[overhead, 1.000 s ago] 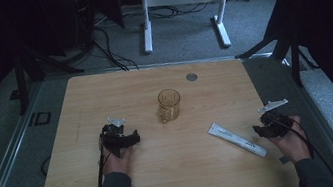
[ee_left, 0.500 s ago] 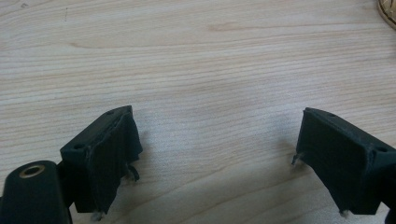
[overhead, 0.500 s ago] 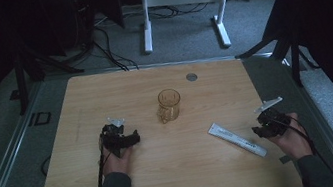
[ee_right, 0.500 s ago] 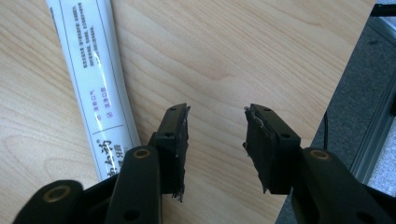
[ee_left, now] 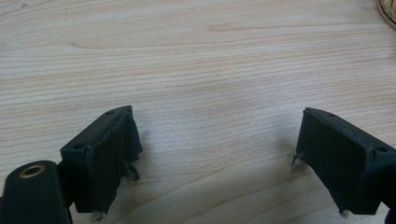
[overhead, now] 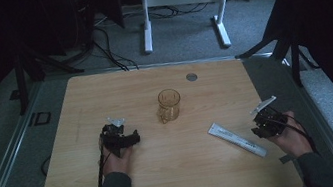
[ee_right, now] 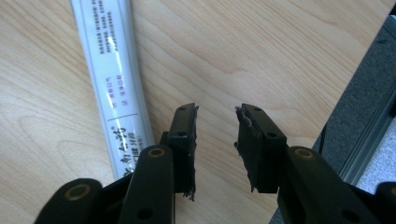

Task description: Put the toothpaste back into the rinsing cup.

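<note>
**Table lot: toothpaste box, glass mug, two hand-held grippers**

Landmark: glass mug (overhead: pixel 169 105), amber-tinted, upright near the middle of the wooden table (overhead: pixel 103 93), handle toward the person.

Item 1. Long white box (overhead: pixel 237 139), printed text on its top face, lying flat to the right of the mug and nearer the person, set at a slant. Untouched.

Item 2. Right gripper (ee_right: pixel 215 135), resting further right of the mug, just beside the box's near end. Its jaws have just been closing and now stand narrow but still parted, with bare wood between them; the box (ee_right: pixel 112 88) lies outside the left jaw, not gripped.

Item 3. Left gripper (ee_left: pixel 215 144), to the left of the mug, jaws spread wide over bare table, holding nothing. The mug's rim (ee_left: pixel 387 9) shows at the far corner of its view.

Risks, as judged:
- Jaws shutting beside the box rather than around it would clamp on nothing.
- The narrowed gap may be too tight to straddle the box; a jaw tip could push it sideways.
- A slick, flat carton may slip or tip out when lifted by one end.
</note>
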{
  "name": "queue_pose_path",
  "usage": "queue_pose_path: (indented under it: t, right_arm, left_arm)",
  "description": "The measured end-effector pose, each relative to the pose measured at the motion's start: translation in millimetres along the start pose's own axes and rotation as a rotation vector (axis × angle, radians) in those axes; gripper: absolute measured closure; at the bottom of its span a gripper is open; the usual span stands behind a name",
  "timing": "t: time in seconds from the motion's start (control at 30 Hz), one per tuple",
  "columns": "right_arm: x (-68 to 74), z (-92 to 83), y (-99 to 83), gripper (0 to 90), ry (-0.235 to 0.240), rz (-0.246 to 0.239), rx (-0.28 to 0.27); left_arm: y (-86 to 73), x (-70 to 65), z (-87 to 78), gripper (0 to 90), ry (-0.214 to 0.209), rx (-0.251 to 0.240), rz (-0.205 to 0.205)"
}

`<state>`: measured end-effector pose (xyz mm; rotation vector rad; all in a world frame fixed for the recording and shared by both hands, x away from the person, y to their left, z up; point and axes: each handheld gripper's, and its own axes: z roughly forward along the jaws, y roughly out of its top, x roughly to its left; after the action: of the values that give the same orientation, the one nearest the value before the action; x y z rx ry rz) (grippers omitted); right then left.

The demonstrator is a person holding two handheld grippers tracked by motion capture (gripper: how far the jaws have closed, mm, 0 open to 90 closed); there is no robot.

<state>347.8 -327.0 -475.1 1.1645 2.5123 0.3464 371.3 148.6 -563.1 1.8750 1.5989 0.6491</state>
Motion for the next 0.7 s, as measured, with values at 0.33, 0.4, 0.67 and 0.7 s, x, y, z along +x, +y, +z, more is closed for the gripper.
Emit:
queue_pose_path:
  t: [0.33, 0.4, 0.67, 0.7]
  right_arm:
    - [6.5, 0.6, 11.8, 67.0, 0.024, -0.043, 0.036]
    - [7.1, 1.0, 12.9, 66.9, 0.026, -0.048, 0.038]
    - [10.4, 2.4, 21.4, 64.9, 0.022, -0.09, 0.089]
    - [10.4, 2.6, 22.0, 64.6, 0.023, -0.091, 0.092]
  left_arm:
    - [-0.1, -0.1, 0.0, 11.9, 0.0, 0.0, -0.001]
    - [-0.1, -0.1, 0.0, 11.9, 0.0, 0.0, -0.001]
    - [-0.1, -0.1, 0.0, 11.9, 0.0, 0.0, 0.0]
    - [-0.1, -0.1, 0.0, 11.9, 0.0, 0.0, -0.001]
